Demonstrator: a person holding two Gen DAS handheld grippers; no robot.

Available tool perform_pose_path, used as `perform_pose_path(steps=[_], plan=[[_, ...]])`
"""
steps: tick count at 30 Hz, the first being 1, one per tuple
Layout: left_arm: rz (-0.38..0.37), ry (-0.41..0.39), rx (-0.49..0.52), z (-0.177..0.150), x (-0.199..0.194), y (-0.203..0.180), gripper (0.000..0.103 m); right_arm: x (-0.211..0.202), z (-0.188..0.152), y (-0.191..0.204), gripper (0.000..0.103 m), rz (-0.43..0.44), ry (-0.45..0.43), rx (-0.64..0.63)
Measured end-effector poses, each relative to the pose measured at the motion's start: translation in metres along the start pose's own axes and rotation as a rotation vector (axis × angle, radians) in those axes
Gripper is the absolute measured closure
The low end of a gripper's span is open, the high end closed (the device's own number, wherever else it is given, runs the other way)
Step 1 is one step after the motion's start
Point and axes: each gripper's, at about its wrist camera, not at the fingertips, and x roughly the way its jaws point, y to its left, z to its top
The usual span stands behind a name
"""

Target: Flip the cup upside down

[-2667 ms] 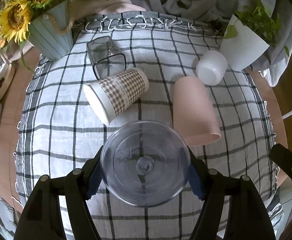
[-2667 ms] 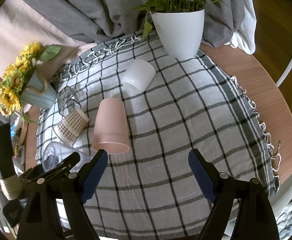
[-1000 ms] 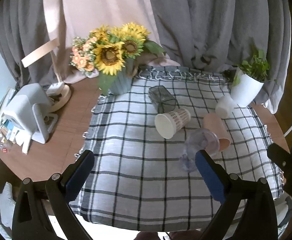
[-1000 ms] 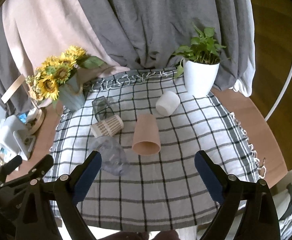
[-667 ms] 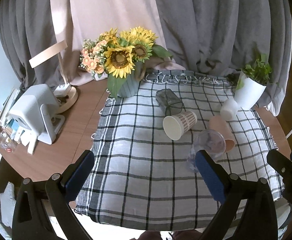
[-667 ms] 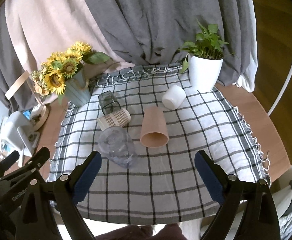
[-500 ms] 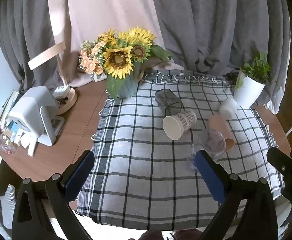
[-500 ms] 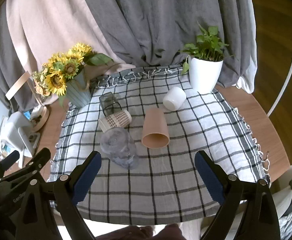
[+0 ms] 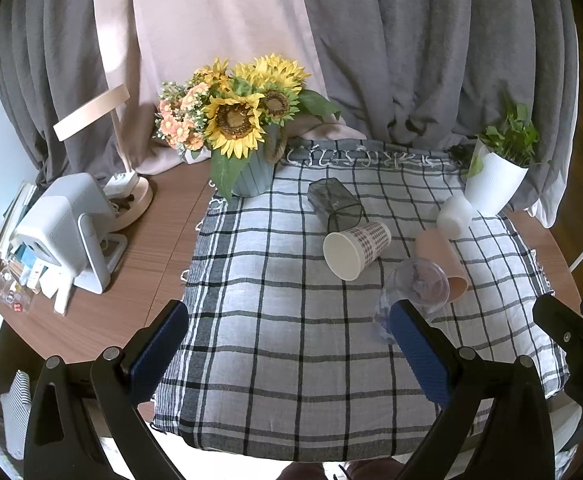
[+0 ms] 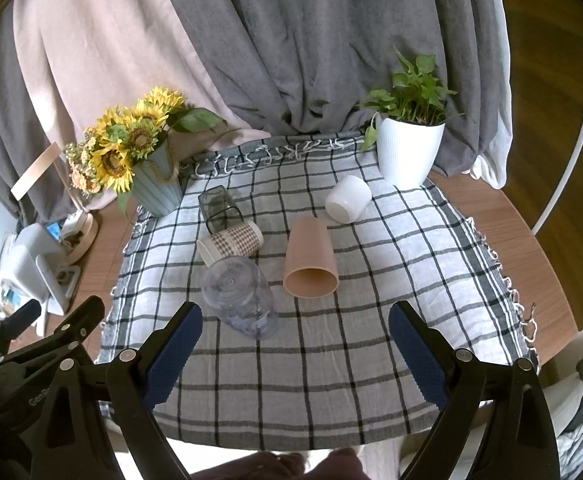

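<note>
Clear plastic, faintly bluish, the see-through tumbler (image 10: 238, 298) stands mouth-down on the black-and-white checked cloth (image 10: 331, 344), its flat base uppermost, just ahead of the right gripper (image 10: 293, 344). Neither gripper touches it. In the left wrist view the same tumbler (image 9: 413, 294) sits partly behind a blue pad of the left gripper (image 9: 291, 350).

Both pairs of jaws stand spread wide and hold nothing.

Just beside the tumbler lies a salmon-pink plastic cup (image 10: 310, 258) on its side, mouth toward the camera. Behind the tumbler lies a paper cup with a brown houndstooth band (image 10: 230, 242), also on its side, and beyond it a smoky grey square glass (image 10: 219, 208), tipped over. A small white cup (image 10: 348, 199) lies near the white ribbed pot with a green plant (image 10: 409, 152).

At the cloth's far left corner stands a pale blue ribbed vase of sunflowers (image 10: 147, 160). On the brown wooden surface (image 9: 131, 280) to the left are a white boxy device on a stand (image 9: 67, 232) and a white-and-wood desk lamp (image 9: 107, 152). Grey and pink curtains (image 10: 251, 40) hang behind.

Writing — only part of a word on the left gripper's body, seen from the right wrist, too cut off to read.
</note>
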Motion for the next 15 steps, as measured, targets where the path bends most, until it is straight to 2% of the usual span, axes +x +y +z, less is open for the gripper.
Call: perform_pose_path(steps=[15], plan=[[-0.001,0.010,-0.001,-0.0008,0.0007,-0.0022,0.000,0.0005,0.0014,-0.0018,0.008,0.003,0.009,0.001]])
